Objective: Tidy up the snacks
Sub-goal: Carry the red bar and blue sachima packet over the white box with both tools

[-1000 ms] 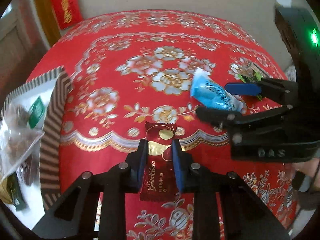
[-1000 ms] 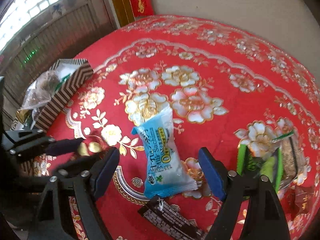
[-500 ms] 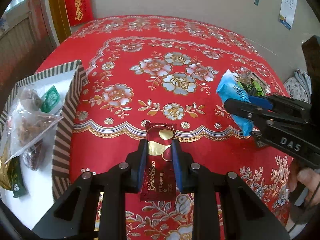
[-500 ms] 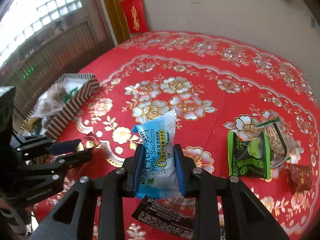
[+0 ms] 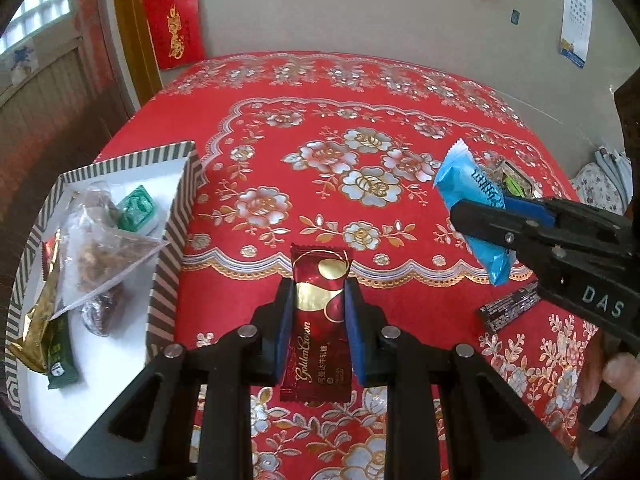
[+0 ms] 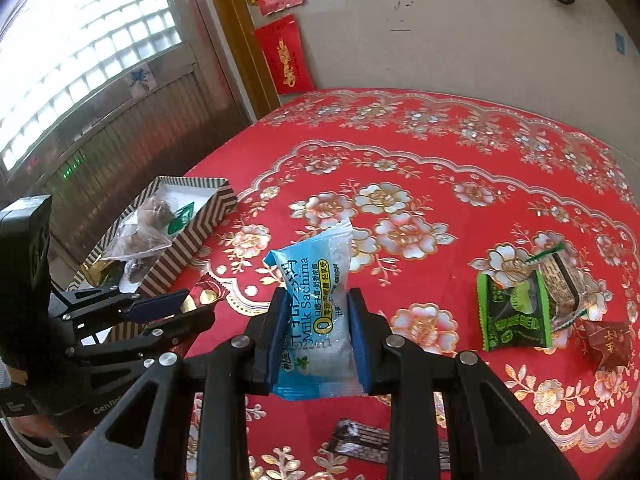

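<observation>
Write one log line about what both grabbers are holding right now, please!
left gripper: shut on red chocolate bar | right gripper: shut on blue Sachima packet | both lifted | striped box: on left

Two tools show – the left tool pinching one dark red Golden Crown bar, the right tool pinching one blue Milk Sachima packet. One striped box sits on the surface. Loose on the cloth – one green packet, one clear-wrapped snack, one dark red pyramid sweet, one black bar.
</observation>
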`<state>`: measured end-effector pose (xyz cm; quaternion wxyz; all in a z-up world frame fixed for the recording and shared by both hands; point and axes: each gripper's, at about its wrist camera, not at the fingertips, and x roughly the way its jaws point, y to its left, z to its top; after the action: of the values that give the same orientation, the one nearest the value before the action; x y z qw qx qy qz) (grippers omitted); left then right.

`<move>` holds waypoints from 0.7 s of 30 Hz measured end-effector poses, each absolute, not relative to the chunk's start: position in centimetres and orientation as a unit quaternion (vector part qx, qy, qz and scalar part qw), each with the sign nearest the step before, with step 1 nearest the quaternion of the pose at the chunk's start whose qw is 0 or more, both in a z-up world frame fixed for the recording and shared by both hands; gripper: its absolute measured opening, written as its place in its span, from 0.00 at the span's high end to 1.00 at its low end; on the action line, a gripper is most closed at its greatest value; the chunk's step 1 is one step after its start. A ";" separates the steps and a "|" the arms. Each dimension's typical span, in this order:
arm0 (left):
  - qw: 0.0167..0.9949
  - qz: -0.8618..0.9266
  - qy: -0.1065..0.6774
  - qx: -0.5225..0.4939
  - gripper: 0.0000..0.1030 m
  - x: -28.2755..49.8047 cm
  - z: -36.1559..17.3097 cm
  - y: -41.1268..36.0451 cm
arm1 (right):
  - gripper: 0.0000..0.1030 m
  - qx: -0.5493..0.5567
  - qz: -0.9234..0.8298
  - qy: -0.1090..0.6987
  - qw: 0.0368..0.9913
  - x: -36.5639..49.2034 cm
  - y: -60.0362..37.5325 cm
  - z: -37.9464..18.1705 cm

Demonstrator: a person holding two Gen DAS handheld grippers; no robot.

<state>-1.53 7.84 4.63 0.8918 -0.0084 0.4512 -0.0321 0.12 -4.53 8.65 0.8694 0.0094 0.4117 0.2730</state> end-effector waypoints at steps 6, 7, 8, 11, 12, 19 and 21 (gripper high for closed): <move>0.895 -0.028 0.446 -0.009 0.74 -1.9 5.1 8.2 | 0.72 0.007 0.282 0.409 0.868 -0.6 -3.5 9.0; 0.895 -0.027 0.445 -0.009 0.74 -2.0 5.2 8.3 | 0.72 0.007 0.283 0.409 0.868 -0.8 -3.4 9.1; 0.896 -0.027 0.444 -0.009 0.74 -2.1 5.3 8.3 | 0.72 0.007 0.285 0.408 0.867 -0.9 -3.2 9.1; 0.897 -0.026 0.441 -0.010 0.74 -2.4 5.5 8.6 | 0.72 0.006 0.289 0.408 0.866 -1.1 -2.6 9.3; 0.898 -0.025 0.439 -0.010 0.74 -2.5 5.7 8.7 | 0.72 0.005 0.290 0.408 0.866 -1.2 -2.4 9.3; 0.904 -0.015 0.427 -0.010 0.74 -3.6 6.9 9.9 | 0.72 -0.002 0.302 0.402 0.865 -1.9 -0.9 9.9; 0.906 -0.012 0.423 -0.010 0.74 -3.9 7.3 10.3 | 0.72 -0.003 0.305 0.398 0.865 -2.1 -0.4 10.2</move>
<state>-3.95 10.27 7.35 0.9060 -0.0102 0.4230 -0.0124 -2.10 -0.38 10.20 0.8650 -0.0029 0.3984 0.3051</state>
